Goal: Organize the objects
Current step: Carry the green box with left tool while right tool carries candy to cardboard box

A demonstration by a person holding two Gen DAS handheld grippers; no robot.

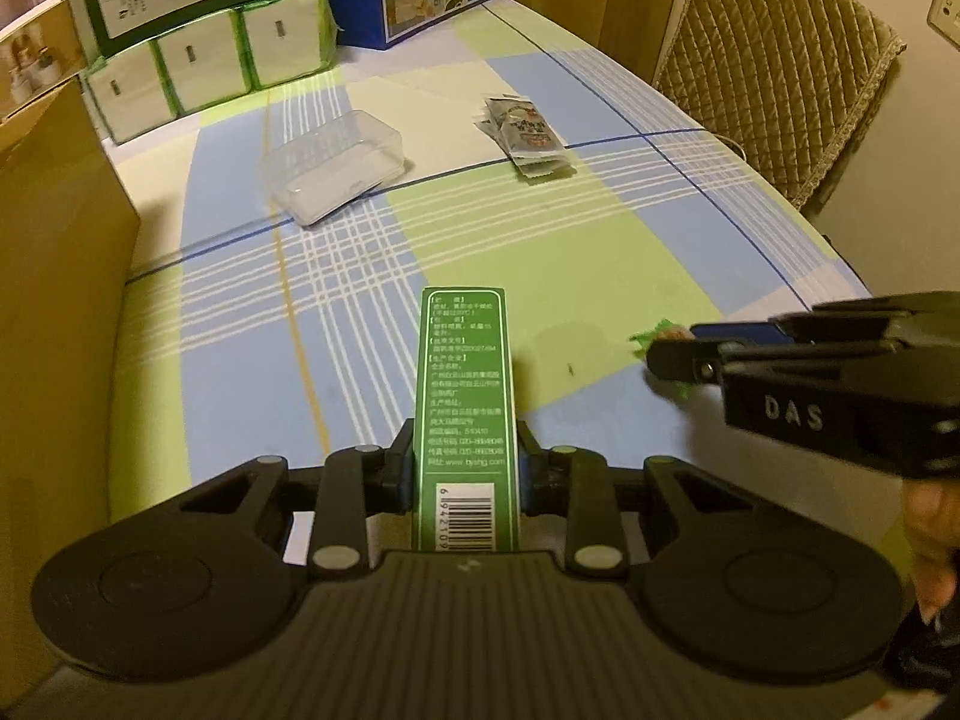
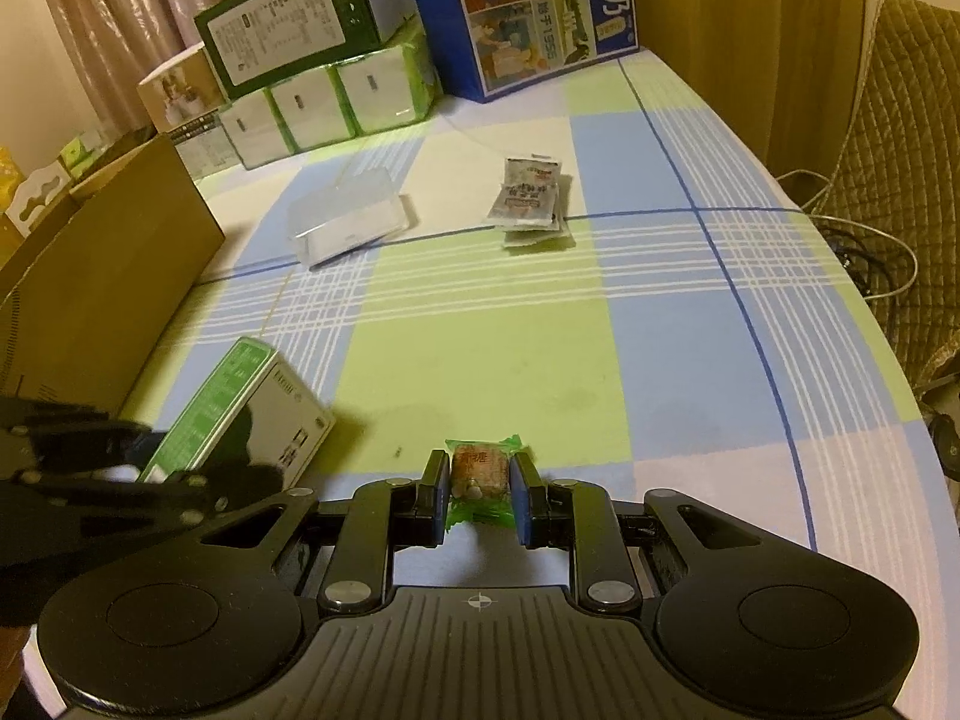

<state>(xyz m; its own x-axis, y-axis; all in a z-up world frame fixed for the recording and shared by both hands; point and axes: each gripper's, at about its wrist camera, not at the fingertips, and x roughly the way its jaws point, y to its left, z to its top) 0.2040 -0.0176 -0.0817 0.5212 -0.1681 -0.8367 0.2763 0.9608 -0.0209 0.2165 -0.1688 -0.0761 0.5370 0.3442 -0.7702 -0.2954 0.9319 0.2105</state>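
Note:
My left gripper (image 1: 465, 450) is shut on a tall green medicine box (image 1: 465, 396), gripped by its long sides, barcode end nearest the camera. The same green box (image 2: 240, 408) appears at lower left in the right wrist view, tilted over the tablecloth, with the left gripper (image 2: 108, 474) dark behind it. My right gripper (image 2: 480, 489) is shut on a small candy in a green wrapper (image 2: 480, 468). In the left wrist view the right gripper (image 1: 666, 357) comes in from the right edge, the candy (image 1: 660, 336) showing at its tip. A clear plastic box (image 1: 336, 171) and a pile of sachets (image 1: 525, 135) lie farther back.
A brown cardboard box (image 1: 60, 300) walls the left side. Tissue packs (image 1: 210, 66), a green-and-white carton (image 2: 294, 30) and a blue milk carton (image 2: 540, 6) stand at the far end. A quilted chair (image 1: 780, 60) stands past the table's right edge, where cables (image 2: 864, 252) lie.

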